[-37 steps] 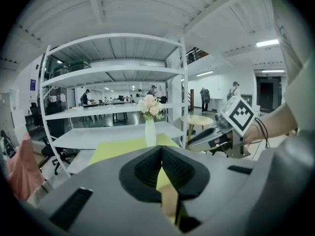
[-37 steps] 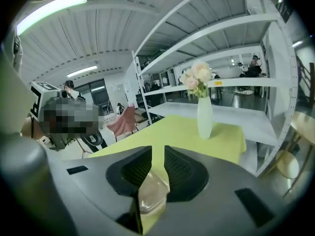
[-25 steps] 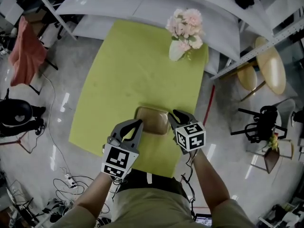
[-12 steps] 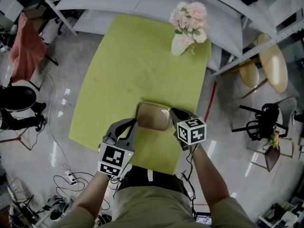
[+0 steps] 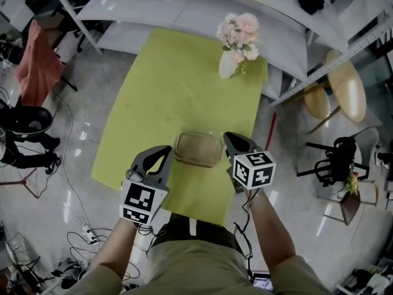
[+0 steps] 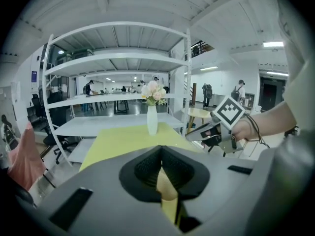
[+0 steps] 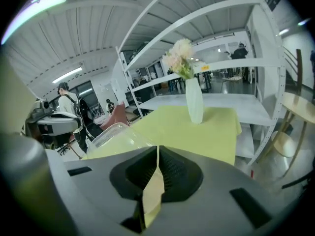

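I'm facing the big white shelving rack [image 6: 113, 58], and below me the table is wearing its yellow-green cloth [image 5: 159, 91], running away from my body toward those shelves. A white vase [image 5: 227, 67] is standing at the far right corner of the cloth with pale pink flowers [image 5: 237, 29] in it, well apart from where I'm working, so nothing there is getting in my way. Over the near part of the cloth, between my two claws, the clear plastic container [image 5: 198, 149] is lying flat with its long side running across me. I'm taking it from both short ends at once, which I judge is the way to hold a light, flimsy shell level and stop it twisting. My left claw [image 5: 164, 156] is pinching narrow on the left rim, and in its own view only a thin yellowish sliver of plastic is showing between the pressed-together pads. My right claw [image 5: 232, 143] is doing the same on the opposite rim, jaws squeezed onto a thin edge, the clear curved wall bulging just to its left. It's looking raised off the cloth, though I can't tell for sure.
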Action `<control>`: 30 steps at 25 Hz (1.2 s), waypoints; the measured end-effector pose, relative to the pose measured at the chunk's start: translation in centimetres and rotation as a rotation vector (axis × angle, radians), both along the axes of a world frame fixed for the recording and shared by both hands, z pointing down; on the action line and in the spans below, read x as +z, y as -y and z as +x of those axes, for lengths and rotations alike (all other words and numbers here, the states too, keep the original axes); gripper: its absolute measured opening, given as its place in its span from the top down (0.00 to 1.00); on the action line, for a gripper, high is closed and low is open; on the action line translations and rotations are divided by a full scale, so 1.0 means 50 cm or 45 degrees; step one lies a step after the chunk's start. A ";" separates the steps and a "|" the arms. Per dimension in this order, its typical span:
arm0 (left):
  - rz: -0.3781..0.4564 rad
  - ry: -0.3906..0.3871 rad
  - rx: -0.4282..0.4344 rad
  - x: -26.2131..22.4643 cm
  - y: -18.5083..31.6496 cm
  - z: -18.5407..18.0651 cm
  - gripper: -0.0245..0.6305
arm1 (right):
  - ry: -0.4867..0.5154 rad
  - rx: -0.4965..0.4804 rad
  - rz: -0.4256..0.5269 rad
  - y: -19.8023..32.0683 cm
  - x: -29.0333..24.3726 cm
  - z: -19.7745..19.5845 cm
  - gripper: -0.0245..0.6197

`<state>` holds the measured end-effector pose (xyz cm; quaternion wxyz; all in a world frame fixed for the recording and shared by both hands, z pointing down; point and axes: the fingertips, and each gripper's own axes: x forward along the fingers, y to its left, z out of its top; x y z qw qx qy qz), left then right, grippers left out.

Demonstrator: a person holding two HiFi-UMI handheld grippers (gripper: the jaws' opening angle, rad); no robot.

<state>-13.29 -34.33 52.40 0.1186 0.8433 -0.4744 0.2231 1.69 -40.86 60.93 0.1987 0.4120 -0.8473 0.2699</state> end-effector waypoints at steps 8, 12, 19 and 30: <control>0.226 0.051 0.016 -0.175 -0.010 -0.013 0.95 | 0.038 0.120 0.323 -0.007 -0.266 0.051 0.93; 0.378 0.069 0.021 -0.277 -0.024 -0.013 0.95 | 0.109 0.176 0.493 -0.028 -0.406 0.081 0.93; 0.538 0.045 0.059 -0.419 -0.080 0.004 0.95 | 0.256 0.246 0.697 -0.118 -0.596 0.136 0.93; 0.653 0.043 0.098 -0.505 -0.172 0.033 0.95 | 0.249 0.281 0.927 -0.271 -0.744 0.200 0.93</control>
